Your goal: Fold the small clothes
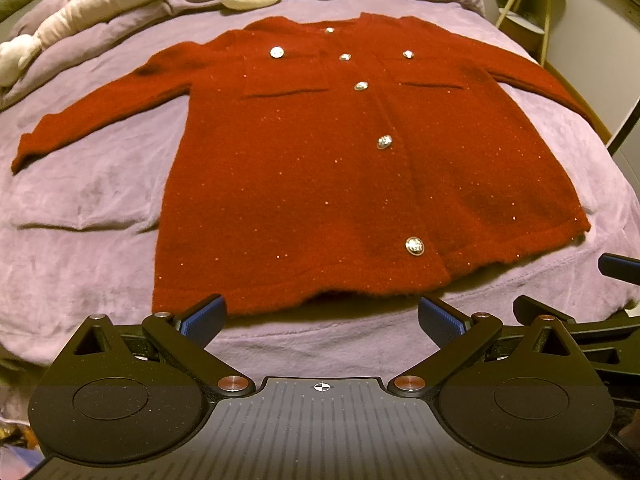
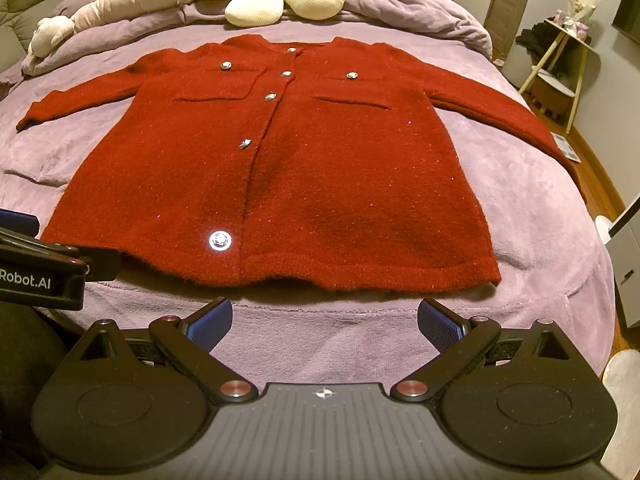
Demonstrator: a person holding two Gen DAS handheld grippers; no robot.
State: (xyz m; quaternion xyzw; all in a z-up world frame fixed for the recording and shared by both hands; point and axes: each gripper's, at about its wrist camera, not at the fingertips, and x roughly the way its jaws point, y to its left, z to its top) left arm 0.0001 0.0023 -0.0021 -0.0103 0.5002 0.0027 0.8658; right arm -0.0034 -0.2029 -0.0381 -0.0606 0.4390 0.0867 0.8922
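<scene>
red cardigan [image 2: 280, 184] lies flat on purple blanket [image 2: 540, 216], right claw [image 2: 325, 322] open.

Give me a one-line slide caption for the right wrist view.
Open right gripper hovers short of the hem of a red cardigan spread flat, buttoned, on a purple bedspread.

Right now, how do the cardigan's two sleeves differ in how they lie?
The left sleeve lies wholly on the blanket, its cuff in plain sight; the right sleeve runs to the bed's edge and its cuff seems to drop out of sight. The left sleeve looks fairly straight, while the right sleeve slants down toward the edge. Both are spread out from the cardigan, unfolded, and neither gripper touches them.
</scene>
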